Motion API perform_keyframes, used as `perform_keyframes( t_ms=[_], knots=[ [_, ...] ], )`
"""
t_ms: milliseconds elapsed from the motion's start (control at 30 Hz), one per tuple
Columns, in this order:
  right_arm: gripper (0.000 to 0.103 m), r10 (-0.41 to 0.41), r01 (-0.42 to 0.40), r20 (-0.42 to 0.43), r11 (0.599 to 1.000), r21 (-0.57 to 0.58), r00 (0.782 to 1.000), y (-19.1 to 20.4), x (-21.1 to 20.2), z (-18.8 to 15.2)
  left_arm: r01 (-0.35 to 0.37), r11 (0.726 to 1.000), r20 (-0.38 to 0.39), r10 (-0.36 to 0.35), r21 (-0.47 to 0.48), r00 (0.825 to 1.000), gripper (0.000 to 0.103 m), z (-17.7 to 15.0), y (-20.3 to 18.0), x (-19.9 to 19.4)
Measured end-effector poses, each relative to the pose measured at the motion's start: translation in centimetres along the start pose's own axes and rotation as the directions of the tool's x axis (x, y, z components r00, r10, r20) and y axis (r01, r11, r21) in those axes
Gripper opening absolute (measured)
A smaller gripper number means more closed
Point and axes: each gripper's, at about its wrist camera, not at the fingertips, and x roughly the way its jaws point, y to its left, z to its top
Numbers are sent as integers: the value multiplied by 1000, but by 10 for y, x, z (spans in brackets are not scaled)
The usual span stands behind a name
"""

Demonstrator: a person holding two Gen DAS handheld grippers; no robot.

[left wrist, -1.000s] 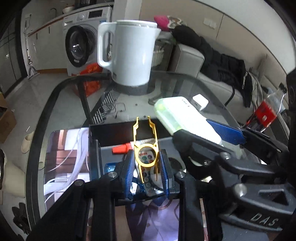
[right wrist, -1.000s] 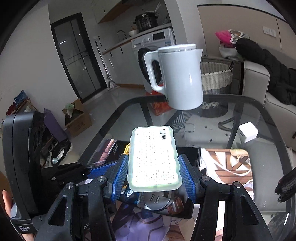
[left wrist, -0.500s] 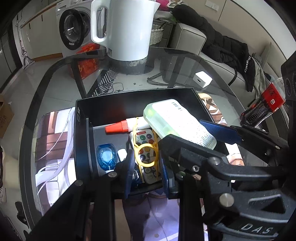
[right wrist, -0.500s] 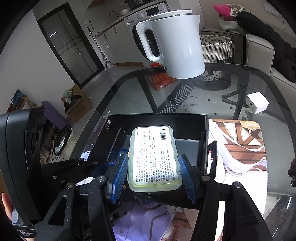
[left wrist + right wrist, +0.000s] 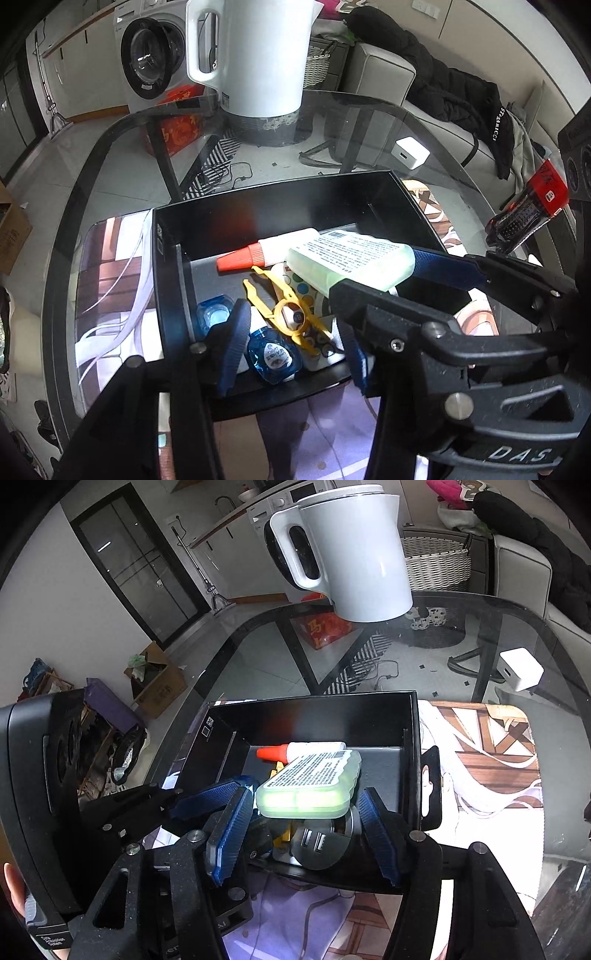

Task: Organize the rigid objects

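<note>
A black box (image 5: 280,206) (image 5: 314,716) stands on the glass table. In it lie a glue bottle with an orange cap (image 5: 266,251) (image 5: 295,751), a yellow clip (image 5: 288,310), blue capsules (image 5: 273,354) and a round USB plug (image 5: 317,845). My left gripper (image 5: 293,350) hovers over the box's near edge; its jaws are opening and the clip lies loose below them. A pale green case (image 5: 310,786) (image 5: 351,258) rests on the pile between the pads of my right gripper (image 5: 306,834). Those jaws are opening too, with a slim gap on each side.
A white kettle (image 5: 255,55) (image 5: 351,554) stands at the table's far side. A white charger (image 5: 410,153) (image 5: 521,668) lies right of the box, and a red-labelled bottle (image 5: 532,206) further right. A printed mat (image 5: 480,757) lies under the box.
Both grippers came down over the box. The left one let go of the yellow clip, which now lies inside. The right jaws widened and the green case settled onto the pile.
</note>
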Motion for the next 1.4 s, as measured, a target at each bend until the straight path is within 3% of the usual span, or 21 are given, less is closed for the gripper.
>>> perform_keyframes(
  t_ms=[300,500,633,733,900,1000,1067,1133,1167,1233,1400],
  knots=[
    [63,27,-25,108,1000,-19,994,5,-28,-1,8,1000,89,-11,27,996,49,-2,-8,-21],
    [68,56,-40,245,997,-70,968,16,-68,-6,26,1000,224,-29,14,974,50,-6,-9,-54],
    [68,71,-34,344,993,-112,936,25,-98,-13,60,998,320,-57,-2,946,50,-12,-6,-80],
    [68,84,-32,419,991,-130,904,31,-120,-20,69,998,407,-57,-14,912,50,-19,-5,-100],
    [68,94,21,544,979,-201,834,45,-158,-41,40,999,528,-37,6,848,51,-37,-5,-135],
    [68,101,75,618,965,-253,780,55,-179,-60,-4,1000,597,-11,23,802,52,-52,-6,-153],
    [71,111,95,654,958,-271,748,60,-189,-72,-24,999,634,-1,32,773,53,-62,-5,-166],
    [77,125,95,680,956,-277,722,61,-199,-81,-42,999,658,10,32,753,60,-71,-2,-175],
    [77,129,95,688,956,-277,714,61,-202,-86,-48,998,667,16,29,745,67,-75,0,-179],
    [77,126,102,696,955,-277,707,61,-209,-92,-56,998,683,21,29,730,67,-84,4,-185],
    [77,123,111,699,954,-280,704,59,-216,-102,-67,997,675,19,45,737,68,-97,9,-191]
  ],
)
